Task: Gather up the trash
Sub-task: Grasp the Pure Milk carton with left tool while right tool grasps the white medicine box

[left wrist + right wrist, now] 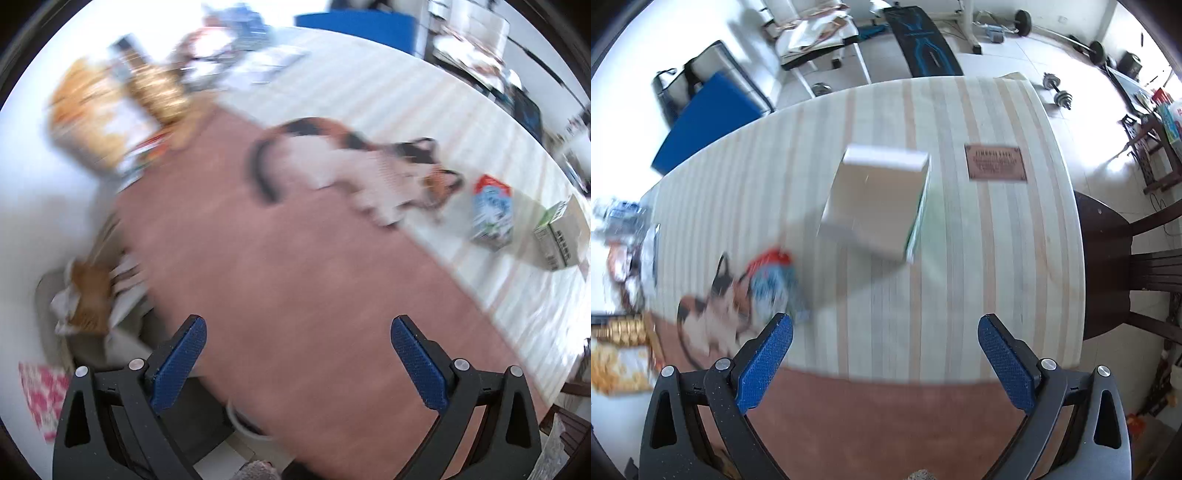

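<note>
A white and green carton stands on the striped table, ahead of my open, empty right gripper. It also shows in the left wrist view at the far right. A crumpled blue, white and red carton lies next to it; in the right wrist view it is blurred, left of the right gripper. My left gripper is open and empty above the brown mat. A bin with orange and white trash sits at the left, beside the table.
A calico cat lies on the table between mat and cartons, blurred in the right wrist view. Snack packages sit at the far left. A dark chair stands at the table's right edge. A brown plaque lies beyond the carton.
</note>
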The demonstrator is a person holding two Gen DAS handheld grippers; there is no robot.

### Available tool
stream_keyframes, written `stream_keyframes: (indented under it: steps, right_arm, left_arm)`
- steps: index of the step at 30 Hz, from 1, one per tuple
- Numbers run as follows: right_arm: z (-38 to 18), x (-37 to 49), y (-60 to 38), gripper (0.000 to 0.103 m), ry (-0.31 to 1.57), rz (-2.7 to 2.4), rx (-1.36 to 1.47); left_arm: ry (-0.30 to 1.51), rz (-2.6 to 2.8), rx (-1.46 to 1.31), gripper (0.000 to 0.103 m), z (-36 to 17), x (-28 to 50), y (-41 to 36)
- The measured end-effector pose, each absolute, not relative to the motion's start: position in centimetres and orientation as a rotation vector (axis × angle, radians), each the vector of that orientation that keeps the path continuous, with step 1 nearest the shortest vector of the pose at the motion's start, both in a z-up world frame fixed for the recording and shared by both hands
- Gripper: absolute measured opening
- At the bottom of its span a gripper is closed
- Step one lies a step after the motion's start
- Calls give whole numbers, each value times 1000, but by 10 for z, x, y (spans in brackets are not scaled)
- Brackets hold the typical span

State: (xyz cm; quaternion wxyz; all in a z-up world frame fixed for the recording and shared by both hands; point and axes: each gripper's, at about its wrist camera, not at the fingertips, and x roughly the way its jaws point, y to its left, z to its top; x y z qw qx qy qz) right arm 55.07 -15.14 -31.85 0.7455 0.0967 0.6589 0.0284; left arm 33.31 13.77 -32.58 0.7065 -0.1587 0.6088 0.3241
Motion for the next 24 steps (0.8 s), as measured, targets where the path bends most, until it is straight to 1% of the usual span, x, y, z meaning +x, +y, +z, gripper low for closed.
stream_keyframes:
  steps: [3,6,11,13,20,21,22,24]
  right_arm:
    - [-338,594,-147,102,1467,23,217]
    - [-360,628,-131,102,1497,-3,202]
    - [-397,655,-120,100,1566,-34,214]
    - [-402,659,-124,83,1558,-38,196]
    - [-399,655,-142,79,1556,81,-90]
    - [-399,650,-145,79,1555,98,-114]
    - [-398,645,-147,79,1555,119,-134]
    - [-397,633,-146,79,1548,134,-209]
  left_arm:
    - [1410,635,-350,102,-345,402,134]
    - [1446,560,-353,102,-356,452,126]
    - [1499,442,-392,102,-379,509,120]
    - [1516,400,-408,102,-389,526,116]
    - [1564,276,-450,101,-421,565,95]
    - [1563,275,-439,91,-424,568,92]
    - [1560,276,-421,66,-426,570,90]
    - [1556,261,-414,47,-428,569,86]
